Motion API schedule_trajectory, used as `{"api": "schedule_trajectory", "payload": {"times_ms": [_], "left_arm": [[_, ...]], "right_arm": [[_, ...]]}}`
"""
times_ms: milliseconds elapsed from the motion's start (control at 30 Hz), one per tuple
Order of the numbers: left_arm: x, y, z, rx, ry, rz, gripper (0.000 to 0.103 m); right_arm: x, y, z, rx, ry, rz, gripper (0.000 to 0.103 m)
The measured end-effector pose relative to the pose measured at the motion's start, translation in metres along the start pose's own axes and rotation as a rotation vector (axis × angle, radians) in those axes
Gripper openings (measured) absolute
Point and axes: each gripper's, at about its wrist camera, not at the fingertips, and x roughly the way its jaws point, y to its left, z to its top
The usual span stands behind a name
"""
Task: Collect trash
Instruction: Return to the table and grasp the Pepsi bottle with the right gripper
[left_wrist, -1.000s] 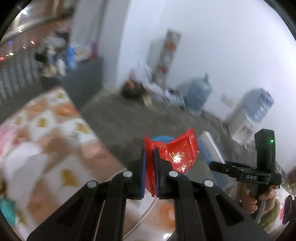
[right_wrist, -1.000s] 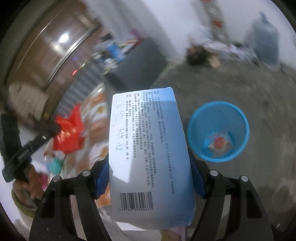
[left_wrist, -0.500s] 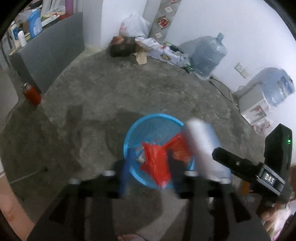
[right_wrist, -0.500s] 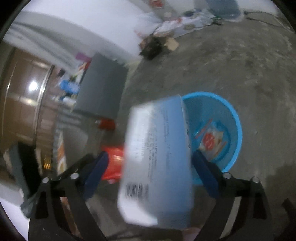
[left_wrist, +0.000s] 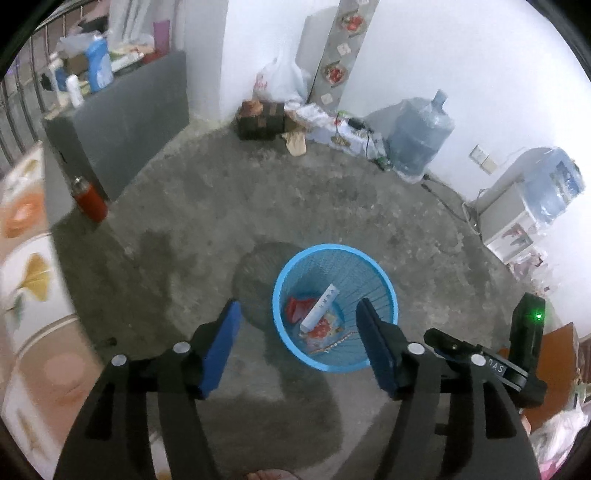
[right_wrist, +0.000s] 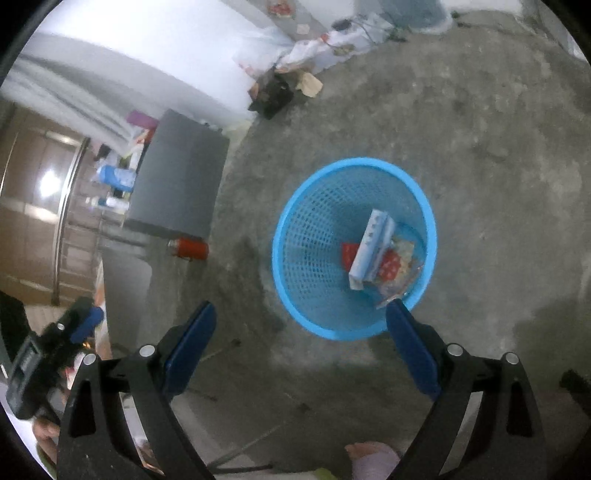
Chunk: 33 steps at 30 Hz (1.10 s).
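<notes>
A round blue mesh bin (left_wrist: 384, 291) (right_wrist: 295, 206) stands on the grey concrete floor. Inside it lie a white and blue box (left_wrist: 320, 308) (right_wrist: 371, 247), a red wrapper (left_wrist: 297, 308) (right_wrist: 349, 253) and other printed wrappers (right_wrist: 399, 262). My left gripper (left_wrist: 297, 315) hovers above the bin's near rim, its jaws opening with nothing between them. My right gripper (right_wrist: 301, 314) also hangs over the near rim, open and empty. The right gripper's body (left_wrist: 480, 360) shows at the right of the left wrist view.
A red canister (left_wrist: 88, 199) (right_wrist: 190, 248) stands by a grey cabinet (left_wrist: 129, 118) (right_wrist: 177, 184). Water jugs (left_wrist: 421, 140), bags and boxes (left_wrist: 262, 118) line the far wall. A patterned tablecloth (left_wrist: 29, 277) is at the left. A person's foot (right_wrist: 373, 458) is at the bottom.
The left gripper let go of the red wrapper and the right gripper let go of the white and blue box; both now lie in the bin. Both grippers swung over the bin and sank.
</notes>
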Motion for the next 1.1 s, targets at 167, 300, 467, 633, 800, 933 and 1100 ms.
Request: {"api": "schedule_trajectory", "payload": {"times_ms": [167,300,467,633,800,933,1100], "left_arm": [[-0.073,0.02,-0.033,-0.008,-0.089,-0.024,0.072],[-0.139,0.052,-0.072,-0.048,-0.177,-0.016,0.073],[-0.222,0.115,-0.13,-0.149,-0.325,0.064,0.075],[-0.297,0.194,-0.201,-0.309,-0.46,0.195,0.076],[-0.347,0.267,-0.273,-0.526,-0.561,0.295,0.075],[-0.358,0.31,-0.331,-0.709,-0.583,0.291,0.075],[-0.347,0.333,-0.372,-0.808,-0.569,0.262,0.075]], "right_arm": [[-0.022,0.033,-0.013,-0.138,-0.012,0.008,0.089],[-0.036,0.068,-0.029,-0.269,0.01,0.02,0.089],[-0.042,0.125,-0.051,-0.414,0.047,0.086,0.089],[-0.044,0.182,-0.085,-0.536,0.077,0.196,0.089],[-0.036,0.267,-0.129,-0.74,0.127,0.311,0.089],[-0.027,0.354,-0.177,-0.988,0.191,0.398,0.089],[0.008,0.477,-0.272,-1.455,0.299,0.433,0.093]]}}
